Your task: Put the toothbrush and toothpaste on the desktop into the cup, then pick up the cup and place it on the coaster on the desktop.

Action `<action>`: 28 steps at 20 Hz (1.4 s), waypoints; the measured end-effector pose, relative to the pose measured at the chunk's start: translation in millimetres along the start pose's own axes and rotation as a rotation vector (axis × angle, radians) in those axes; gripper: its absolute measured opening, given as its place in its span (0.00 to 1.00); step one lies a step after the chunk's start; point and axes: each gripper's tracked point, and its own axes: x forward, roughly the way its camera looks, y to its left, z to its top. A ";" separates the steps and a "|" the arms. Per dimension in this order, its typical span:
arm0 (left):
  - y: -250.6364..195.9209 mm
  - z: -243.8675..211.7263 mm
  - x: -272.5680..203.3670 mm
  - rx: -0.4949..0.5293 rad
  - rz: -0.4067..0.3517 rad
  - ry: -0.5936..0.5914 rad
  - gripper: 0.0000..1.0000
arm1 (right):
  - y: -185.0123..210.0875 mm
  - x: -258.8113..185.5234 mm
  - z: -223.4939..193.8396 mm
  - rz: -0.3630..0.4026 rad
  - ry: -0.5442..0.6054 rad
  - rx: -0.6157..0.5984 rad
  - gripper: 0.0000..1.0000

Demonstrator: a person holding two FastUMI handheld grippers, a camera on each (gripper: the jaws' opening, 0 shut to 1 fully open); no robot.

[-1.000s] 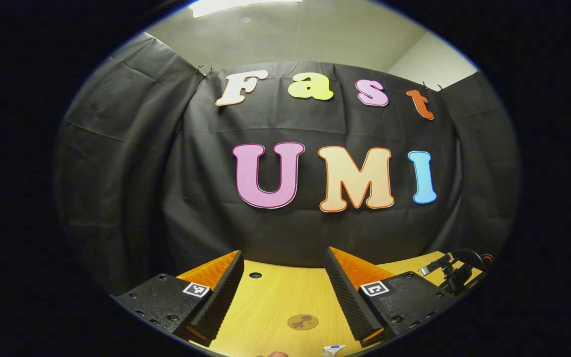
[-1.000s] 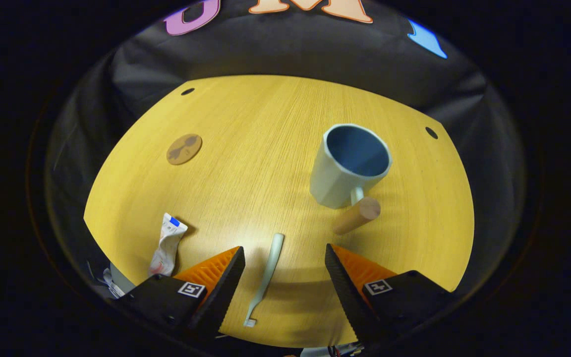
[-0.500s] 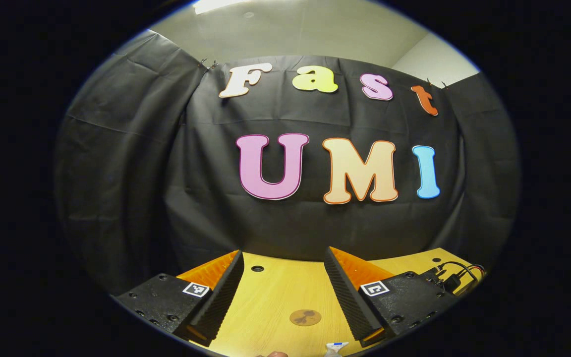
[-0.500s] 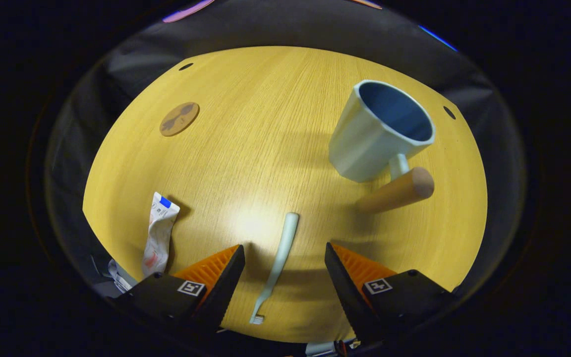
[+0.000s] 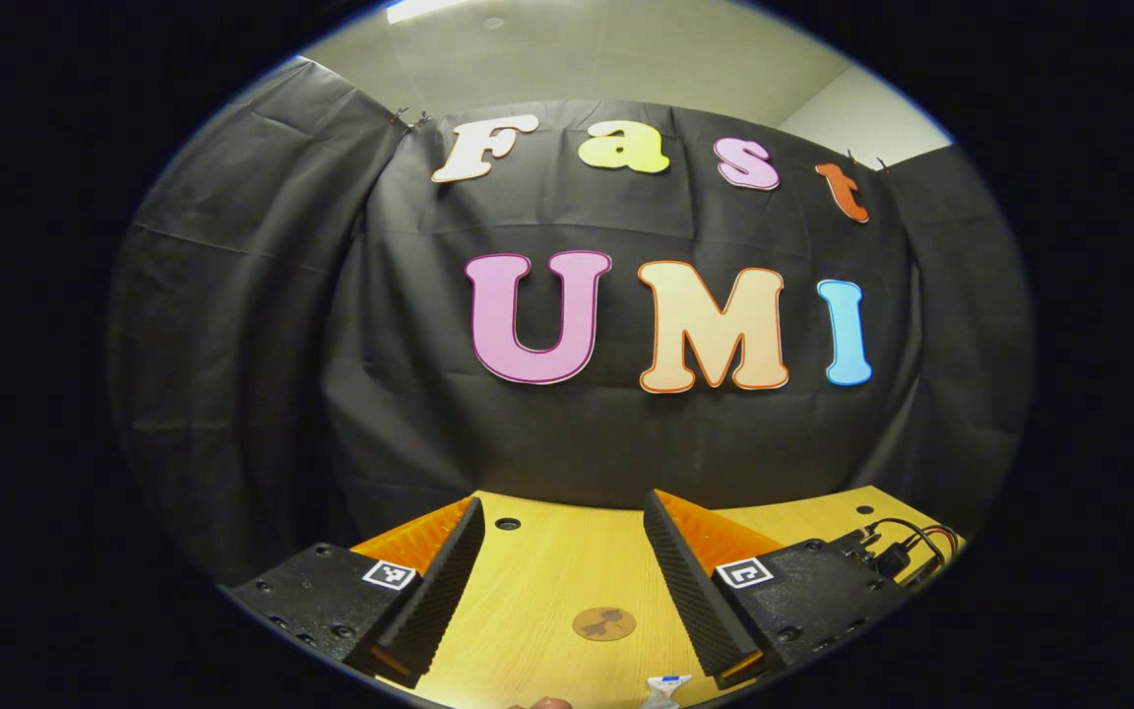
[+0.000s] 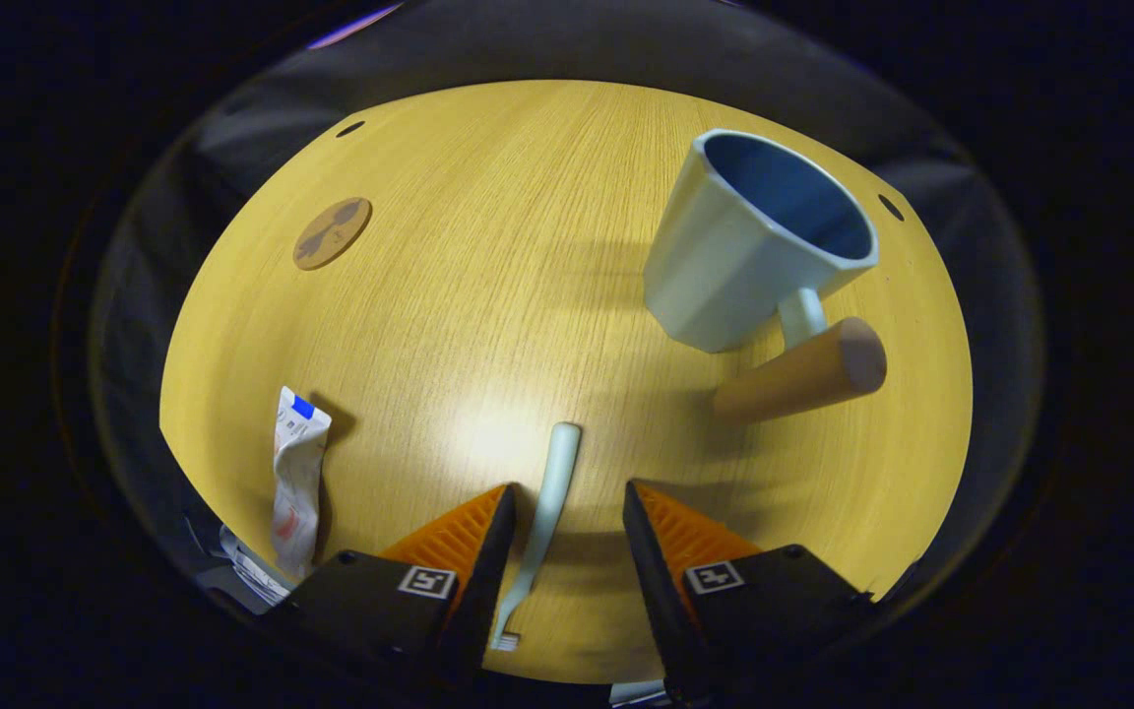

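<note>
Pale mint plastic, the slim toothbrush [image 6: 545,502] lies flat on the wooden desktop [image 6: 488,295] between the right gripper [image 6: 559,507]'s parted orange fingers, neither touching it. It looks light, stiff and slick, so mid-handle seems the best hold. The left gripper [image 5: 564,527] hangs open, away from it.

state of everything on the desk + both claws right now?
toothbrush: flat on the desk, between the right claw's fingers, not pinched yet
toothpaste: lying on the desk, untouched
cup: upright, nothing visible inside, wooden handle toward the camera
coaster: bare, far from the cup
right claw: partly closed, straddling the toothbrush
left claw: open, nothing held, raised over the desk
</note>
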 end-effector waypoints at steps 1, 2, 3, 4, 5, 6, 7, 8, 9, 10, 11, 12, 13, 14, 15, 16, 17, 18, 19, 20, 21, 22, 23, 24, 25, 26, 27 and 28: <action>-0.9 -2.3 0.5 -0.002 -0.002 0.007 0.94 | 0.1 0.2 1.4 0.001 -0.003 0.001 0.63; -2.8 -5.4 0.7 -0.005 -0.006 0.014 0.94 | 1.2 1.1 2.0 0.005 -0.007 -0.001 0.53; -4.4 -7.3 1.4 -0.006 -0.010 0.020 0.94 | 3.5 1.9 3.1 0.010 -0.011 -0.007 0.46; -6.8 -10.2 1.2 -0.009 -0.016 0.026 0.94 | 4.5 -0.4 3.1 0.009 -0.013 -0.018 0.31; -9.7 -13.0 1.2 -0.011 -0.022 0.033 0.94 | 4.3 0.1 3.4 0.008 -0.014 -0.030 0.20; -12.0 -16.6 0.5 -0.010 -0.029 0.041 0.94 | 5.2 -3.3 4.9 0.016 -0.019 -0.028 0.22; -15.2 -19.8 0.5 -0.009 -0.038 0.049 0.94 | 6.7 2.5 3.2 0.018 -0.018 -0.005 0.22; -18.9 -24.8 1.0 -0.007 -0.049 0.060 0.94 | 5.4 1.5 2.8 0.026 -0.020 -0.008 0.10; -23.1 -31.0 1.3 -0.007 -0.062 0.076 0.94 | 5.7 0.8 2.8 0.034 -0.018 -0.009 0.10; -28.1 -40.0 0.2 -0.011 -0.077 0.101 0.94 | 5.8 1.3 3.3 0.040 -0.023 -0.011 0.10; -33.0 -49.6 -0.9 -0.018 -0.094 0.131 0.94 | 6.0 0.8 3.8 0.043 -0.027 -0.011 0.10; -37.4 -59.9 -0.9 -0.027 -0.106 0.158 0.94 | 5.9 1.1 3.5 0.044 -0.034 -0.017 0.12; -40.9 -67.0 -2.8 -0.035 -0.116 0.181 0.94 | 5.7 1.1 3.9 0.044 -0.041 -0.022 0.10; -45.7 -75.9 -4.1 -0.038 -0.127 0.205 0.95 | 5.9 1.2 3.4 0.043 -0.047 -0.024 0.10; -50.0 -85.8 -5.4 -0.036 -0.140 0.234 0.95 | 6.1 0.7 4.1 0.044 -0.051 -0.025 0.10; -54.5 -97.0 -8.0 -0.030 -0.154 0.263 0.95 | 6.1 1.0 3.5 0.047 -0.054 -0.022 0.10; -59.1 -106.1 -10.7 -0.024 -0.169 0.291 0.95 | 6.1 1.2 3.9 0.050 -0.056 -0.021 0.10; -65.6 -116.9 -13.8 -0.024 -0.187 0.321 0.95 | 6.0 1.2 3.4 0.055 -0.058 -0.022 0.10; -70.6 -127.0 -17.8 -0.031 -0.199 0.358 0.95 | 5.8 1.0 3.7 0.059 -0.060 -0.022 0.10; -75.2 -135.9 -20.9 -0.041 -0.211 0.384 0.95 | 5.5 0.1 4.5 0.062 -0.063 -0.022 0.10; -79.5 -142.4 -23.2 -0.047 -0.216 0.409 0.95 | 5.4 0.7 4.2 0.064 -0.065 -0.022 0.10; -81.7 -149.5 -26.7 -0.046 -0.220 0.430 0.95 | 5.6 0.9 4.3 0.065 -0.070 -0.019 0.10; -83.7 -156.5 -28.4 -0.041 -0.226 0.453 0.95 | 5.7 0.6 3.9 0.066 -0.076 -0.019 0.10; -86.5 -165.1 -31.4 -0.038 -0.234 0.481 0.95 | 5.7 0.6 4.5 0.067 -0.083 -0.025 0.10; -88.9 -173.0 -32.3 -0.038 -0.238 0.508 0.95 | 5.7 0.1 4.1 0.068 -0.088 -0.028 0.10; -89.0 -181.4 -34.9 -0.039 -0.238 0.538 0.95 | 5.7 0.4 3.3 0.068 -0.091 -0.029 0.10; -89.1 -190.0 -38.6 -0.042 -0.238 0.568 0.95 | 5.8 0.4 3.8 0.069 -0.094 -0.030 0.10; -90.6 -198.7 -43.8 -0.043 -0.236 0.593 0.96 | 5.7 0.5 3.6 0.070 -0.096 -0.031 0.10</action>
